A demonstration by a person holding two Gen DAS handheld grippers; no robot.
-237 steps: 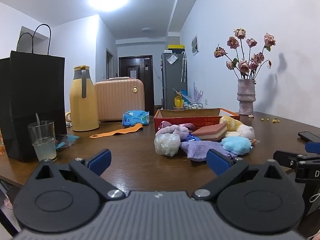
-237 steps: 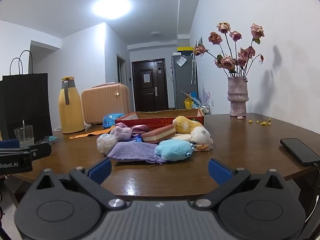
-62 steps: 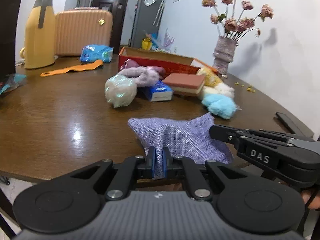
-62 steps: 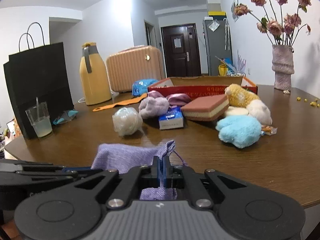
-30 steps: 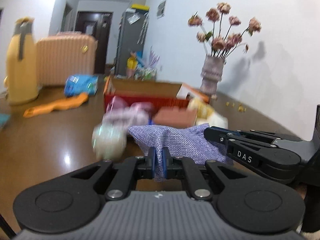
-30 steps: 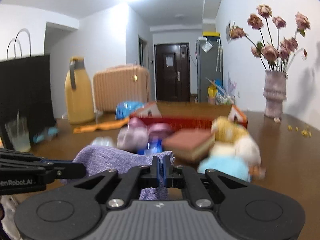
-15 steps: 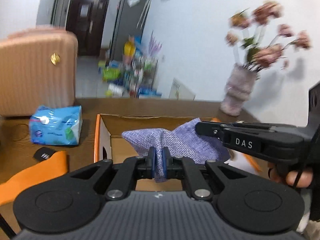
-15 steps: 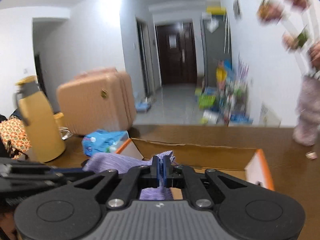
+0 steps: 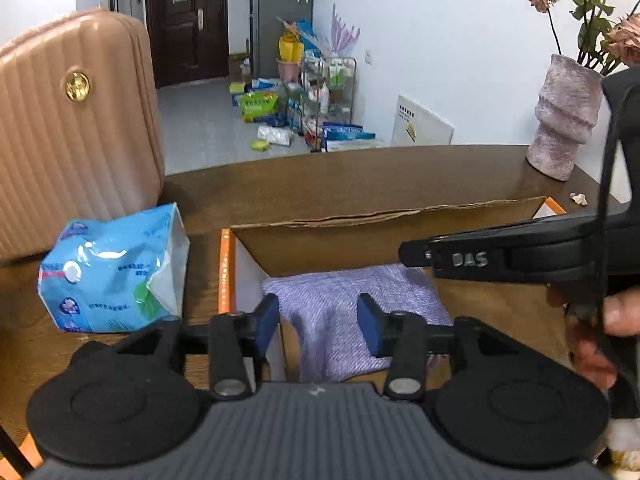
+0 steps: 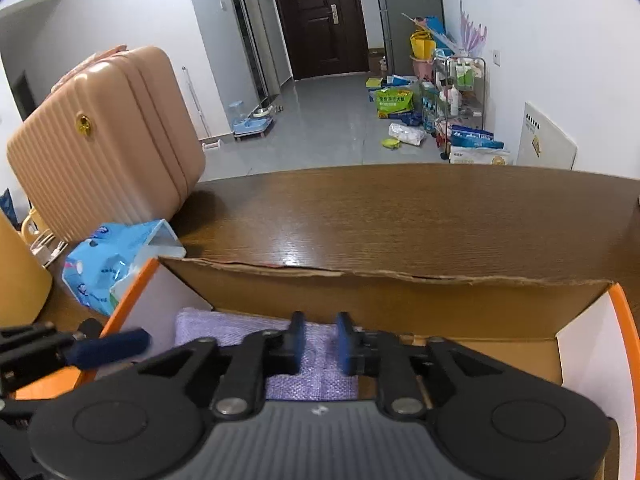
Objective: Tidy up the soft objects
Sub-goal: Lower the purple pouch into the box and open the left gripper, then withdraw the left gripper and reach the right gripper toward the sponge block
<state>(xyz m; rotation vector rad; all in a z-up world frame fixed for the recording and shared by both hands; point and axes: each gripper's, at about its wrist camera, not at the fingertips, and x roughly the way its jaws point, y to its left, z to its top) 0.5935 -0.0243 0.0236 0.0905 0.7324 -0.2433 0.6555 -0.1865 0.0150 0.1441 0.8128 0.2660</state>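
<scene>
A purple woven cloth point(image 9: 352, 312) lies flat on the floor of the open cardboard box point(image 9: 360, 236) at its left end. It also shows in the right wrist view point(image 10: 248, 330), inside the box point(image 10: 400, 304). My left gripper point(image 9: 318, 322) is open just above the cloth, not holding it. My right gripper point(image 10: 320, 340) is open a little, its pads apart over the cloth. The right gripper's body crosses the left wrist view point(image 9: 520, 256) over the box.
A blue tissue pack point(image 9: 112, 268) lies left of the box on the brown table point(image 10: 400, 216). A tan ribbed suitcase point(image 9: 72, 128) stands behind it. A purple vase point(image 9: 566, 116) of dried roses stands at the far right. A yellow jug edge point(image 10: 16, 276) shows far left.
Both grippers carried the purple cloth from the table's front over the box, lowered it inside and opened. The cloth now lies flat, let go by both.
</scene>
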